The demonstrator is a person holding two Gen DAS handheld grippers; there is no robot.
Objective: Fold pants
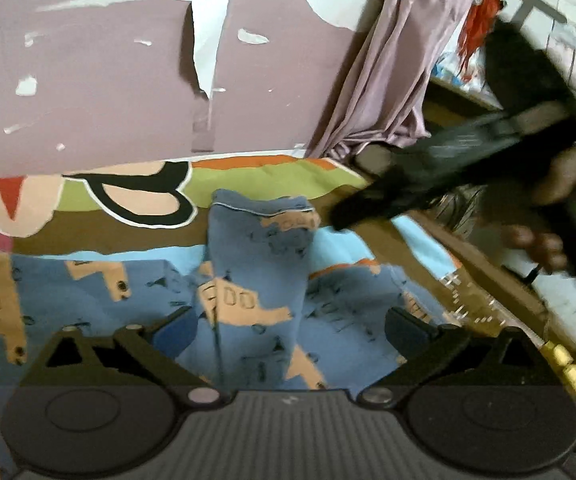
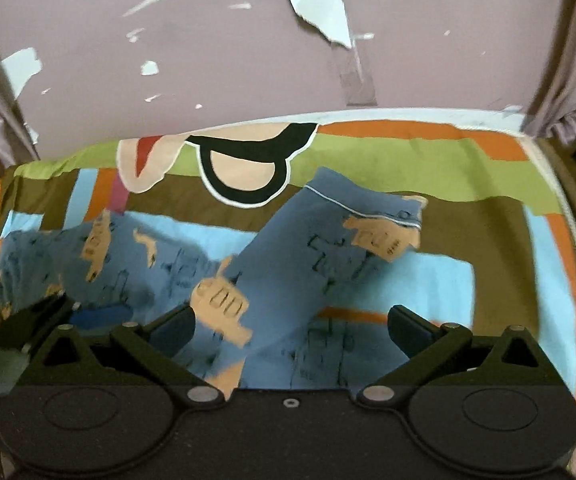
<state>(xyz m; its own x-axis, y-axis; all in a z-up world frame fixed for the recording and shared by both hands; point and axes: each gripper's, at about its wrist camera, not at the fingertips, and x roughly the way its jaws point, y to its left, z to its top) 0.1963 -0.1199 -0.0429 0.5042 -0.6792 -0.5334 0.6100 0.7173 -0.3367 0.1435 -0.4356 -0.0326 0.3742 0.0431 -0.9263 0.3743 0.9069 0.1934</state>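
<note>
pants (image 2: 279,264) lie spread on the patterned bedsheet (image 2: 468,168), blue with tan vehicle prints, one leg thrown across the rest so that its long axis runs from low near the claws up and away to the piped hem (image 2: 368,210) at the far side. taking the scene from the left: the left gripper (image 1: 290,326) hangs over the cloth with its jaws spread wide, nothing between the pads and nothing pinched; the folded-over leg rises straight ahead of it, in line with its gap. further right, the right gripper (image 2: 292,326) is likewise spread wide and empty, hovering above the fabric, the leg slanting up to its right. in the left wrist view the right tool shows as a dark blur beside that hem, so the right hand looks nearer the hem.
</note>
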